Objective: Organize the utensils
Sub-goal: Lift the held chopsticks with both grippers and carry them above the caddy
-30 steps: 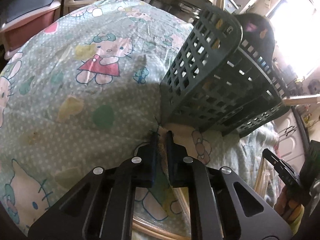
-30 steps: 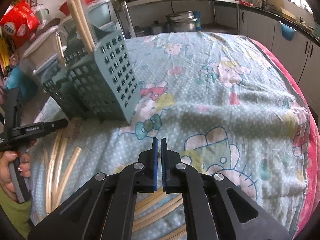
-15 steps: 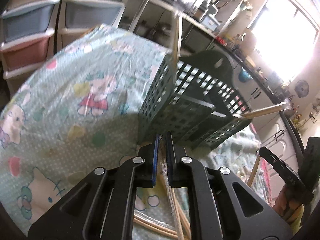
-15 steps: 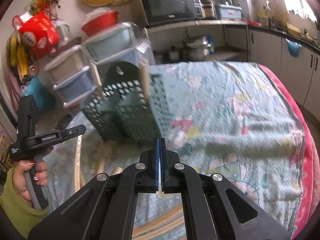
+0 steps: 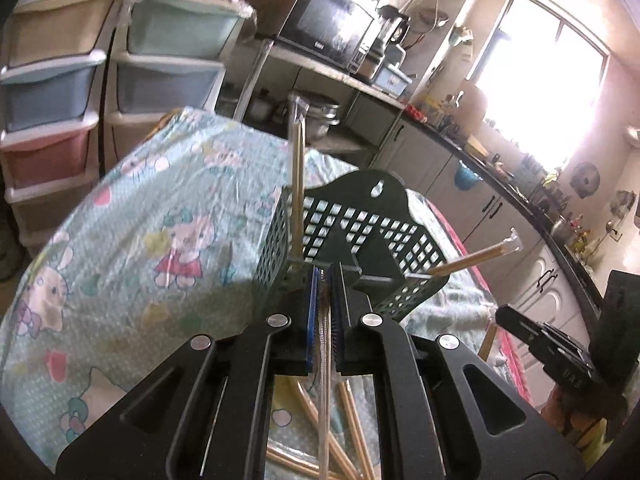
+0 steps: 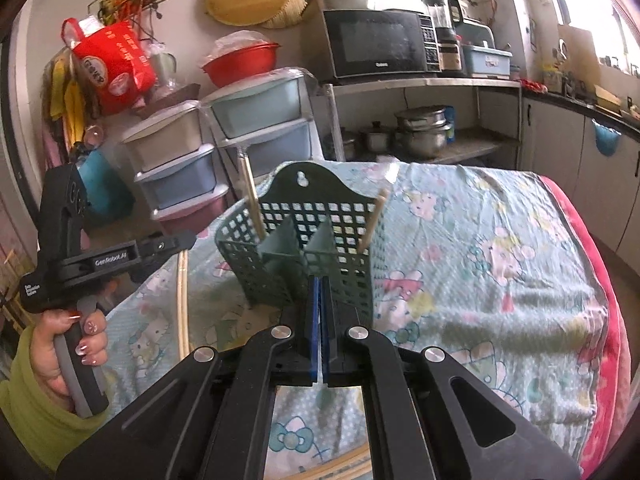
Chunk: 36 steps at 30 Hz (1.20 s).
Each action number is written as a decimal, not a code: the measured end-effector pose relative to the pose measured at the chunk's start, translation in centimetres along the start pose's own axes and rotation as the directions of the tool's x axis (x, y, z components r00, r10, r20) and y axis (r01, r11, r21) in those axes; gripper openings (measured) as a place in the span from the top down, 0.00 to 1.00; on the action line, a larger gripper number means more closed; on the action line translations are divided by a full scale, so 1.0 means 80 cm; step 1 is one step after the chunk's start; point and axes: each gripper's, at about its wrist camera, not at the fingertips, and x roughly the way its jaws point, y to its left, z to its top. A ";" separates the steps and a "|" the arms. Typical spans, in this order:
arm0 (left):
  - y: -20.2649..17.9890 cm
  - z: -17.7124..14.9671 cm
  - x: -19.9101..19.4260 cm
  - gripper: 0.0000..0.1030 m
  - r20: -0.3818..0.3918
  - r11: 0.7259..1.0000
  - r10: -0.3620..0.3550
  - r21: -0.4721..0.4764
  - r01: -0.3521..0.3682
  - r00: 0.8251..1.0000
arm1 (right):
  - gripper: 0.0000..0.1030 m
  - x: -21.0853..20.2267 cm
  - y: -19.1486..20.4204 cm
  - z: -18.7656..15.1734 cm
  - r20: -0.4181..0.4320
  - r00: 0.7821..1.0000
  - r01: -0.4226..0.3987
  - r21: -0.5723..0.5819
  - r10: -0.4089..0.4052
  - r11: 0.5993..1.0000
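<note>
A dark green perforated utensil basket (image 5: 360, 216) (image 6: 304, 208) with dividers stands on the table just ahead of both grippers. Two wrapped chopsticks lean in it, one at the left (image 5: 297, 180) (image 6: 250, 196) and one at the right (image 5: 472, 260) (image 6: 374, 216). My left gripper (image 5: 325, 276) (image 6: 188, 240) is shut on a wrapped chopstick pair (image 5: 325, 380) (image 6: 183, 300) that hangs down from its tips. My right gripper (image 6: 321, 280) (image 5: 500, 314) is shut too, and a thin stick (image 5: 487, 342) hangs under its tip. Loose chopsticks (image 5: 348, 420) lie on the cloth below.
A cartoon-cat tablecloth (image 5: 140, 240) (image 6: 480, 280) covers the table, with a red edge (image 6: 600, 320) at the right. Plastic drawer units (image 5: 52, 120) (image 6: 180, 168) stand behind it, beside a shelf with a microwave (image 6: 376, 44) and pots. A hand in a green sleeve (image 6: 60, 360) holds the left gripper.
Both grippers have risen from the cloth and tipped up, so the basket now shows from above its front. The left gripper's chopstick pair came up with it.
</note>
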 end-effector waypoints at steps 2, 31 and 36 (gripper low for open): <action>-0.004 0.005 -0.003 0.97 0.011 1.000 -0.007 0.005 0.007 1.000 | 0.99 -0.002 0.007 0.003 0.006 1.000 -0.007 -0.011 0.007 1.000; -0.061 0.047 -0.031 0.97 0.108 0.989 -0.111 0.113 0.099 0.988 | 0.99 -0.037 0.048 0.056 0.132 0.991 -0.012 -0.116 0.028 0.993; -0.072 0.058 -0.035 0.97 0.125 0.985 -0.131 0.132 0.115 0.983 | 0.99 -0.044 0.049 0.068 0.161 0.987 -0.005 -0.118 0.025 0.993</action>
